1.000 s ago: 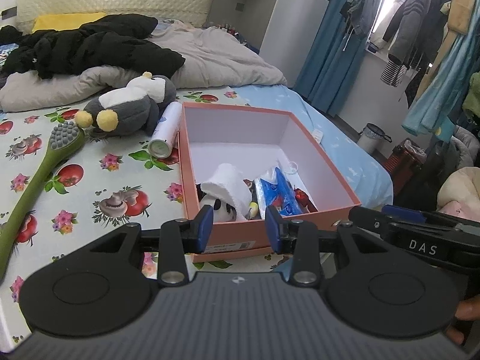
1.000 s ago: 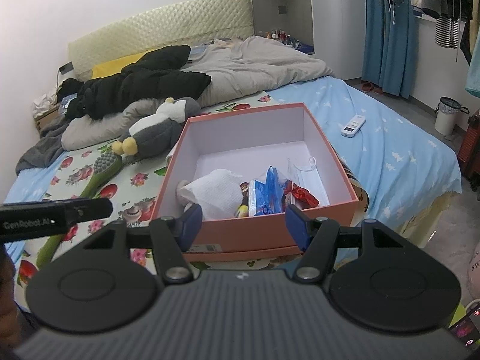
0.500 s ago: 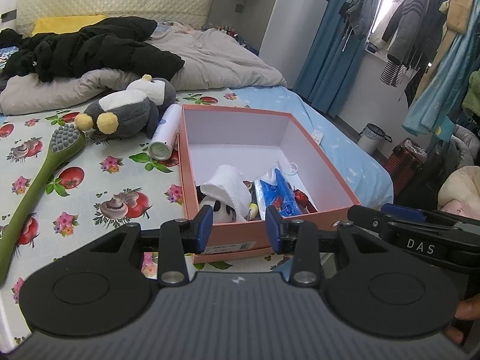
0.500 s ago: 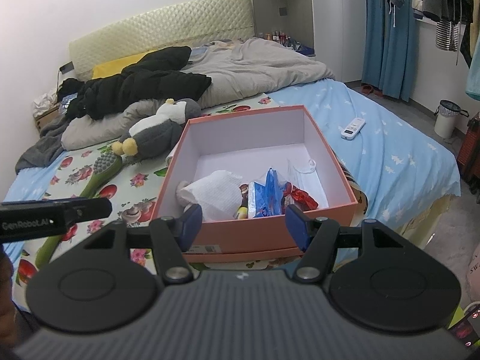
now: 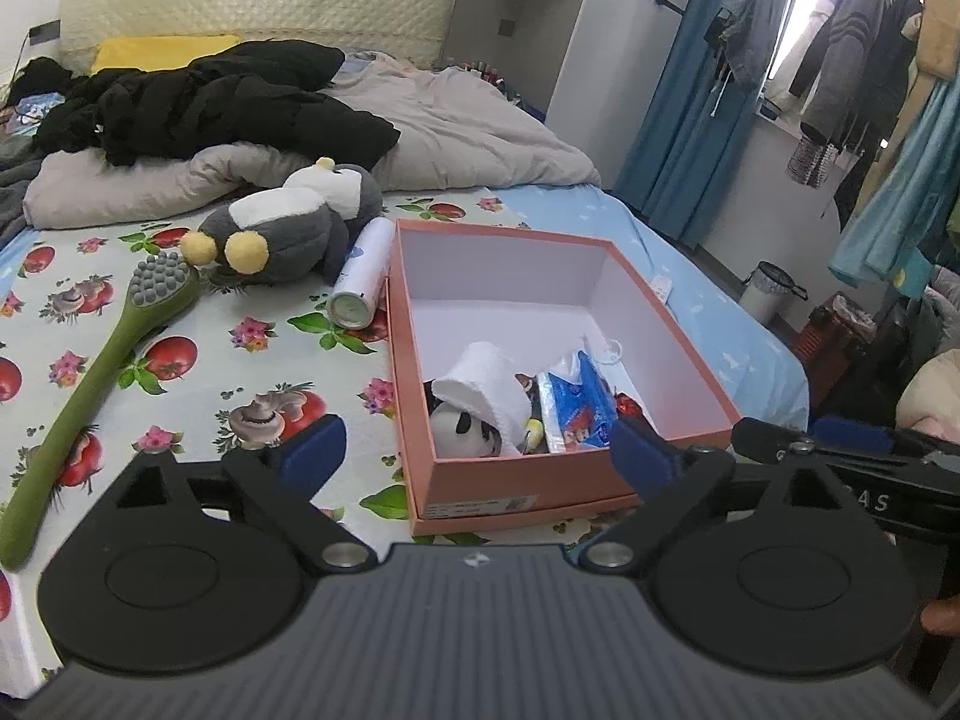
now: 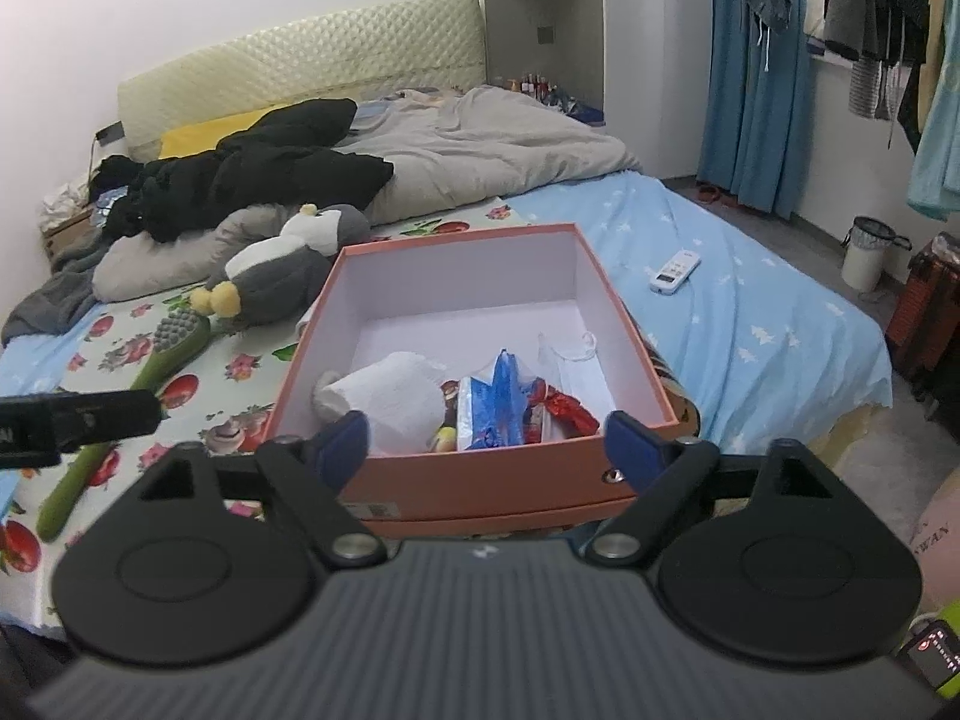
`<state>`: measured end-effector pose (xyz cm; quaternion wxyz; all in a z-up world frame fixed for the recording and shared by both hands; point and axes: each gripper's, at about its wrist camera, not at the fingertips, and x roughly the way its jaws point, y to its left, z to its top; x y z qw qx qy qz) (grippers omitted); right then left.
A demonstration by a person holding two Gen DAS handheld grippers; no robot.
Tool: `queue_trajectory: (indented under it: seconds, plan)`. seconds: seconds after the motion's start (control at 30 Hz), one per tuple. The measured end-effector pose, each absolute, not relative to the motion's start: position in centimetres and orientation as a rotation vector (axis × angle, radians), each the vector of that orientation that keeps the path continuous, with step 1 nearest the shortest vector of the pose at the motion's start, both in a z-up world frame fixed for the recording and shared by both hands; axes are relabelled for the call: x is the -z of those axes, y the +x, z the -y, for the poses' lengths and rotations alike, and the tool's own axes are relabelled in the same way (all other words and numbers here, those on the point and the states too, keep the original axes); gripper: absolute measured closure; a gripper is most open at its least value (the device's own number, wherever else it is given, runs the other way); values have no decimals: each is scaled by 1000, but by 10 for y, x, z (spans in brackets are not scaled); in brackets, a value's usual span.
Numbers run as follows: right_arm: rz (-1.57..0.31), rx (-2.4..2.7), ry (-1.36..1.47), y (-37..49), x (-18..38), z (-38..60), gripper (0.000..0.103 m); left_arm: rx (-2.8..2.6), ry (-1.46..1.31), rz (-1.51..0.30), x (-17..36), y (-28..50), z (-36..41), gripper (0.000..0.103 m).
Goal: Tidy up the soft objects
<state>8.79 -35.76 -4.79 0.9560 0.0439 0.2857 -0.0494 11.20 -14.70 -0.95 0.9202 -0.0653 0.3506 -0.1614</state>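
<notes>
A salmon-pink box (image 5: pixel 528 489) (image 6: pixel 480 477) stands open on the bed. In its near end lie a panda plush under a white cloth (image 5: pixel 486 396) (image 6: pixel 396 399), a blue packet (image 5: pixel 576 399) (image 6: pixel 489 408) and a red wrapper (image 6: pixel 567 411). A grey and white penguin plush (image 5: pixel 288 228) (image 6: pixel 282 276) lies on the fruit-print sheet beyond the box's left side. My left gripper (image 5: pixel 477 450) hovers before the box's near wall, jaws opening wide, nothing between them. My right gripper (image 6: pixel 489 447) hovers likewise, jaws opening, with nothing in them.
A green long-handled brush (image 5: pixel 102 372) (image 6: pixel 138 384) and a white tube (image 5: pixel 360 276) lie left of the box. A grey duvet (image 5: pixel 456 126) and black clothes (image 5: pixel 216 102) cover the bed's head. A white remote (image 6: pixel 675 270) lies on the blue sheet. Hanging clothes (image 5: pixel 864 48) and a bin (image 6: pixel 867 252) stand right.
Both grippers' jaws have spread much wider apart. Neither hand has shifted, and the box and its contents lie as before.
</notes>
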Motion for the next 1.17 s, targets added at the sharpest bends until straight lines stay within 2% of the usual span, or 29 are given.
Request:
queue_trajectory:
  seconds: [0.33,1.17]
  plan:
    - [-580,86,86,87,45,355,0,319,-112,-719,10,111,149,0]
    - [-586,80,102,86,44,353,0,282,-85,-721,9,113,149,0]
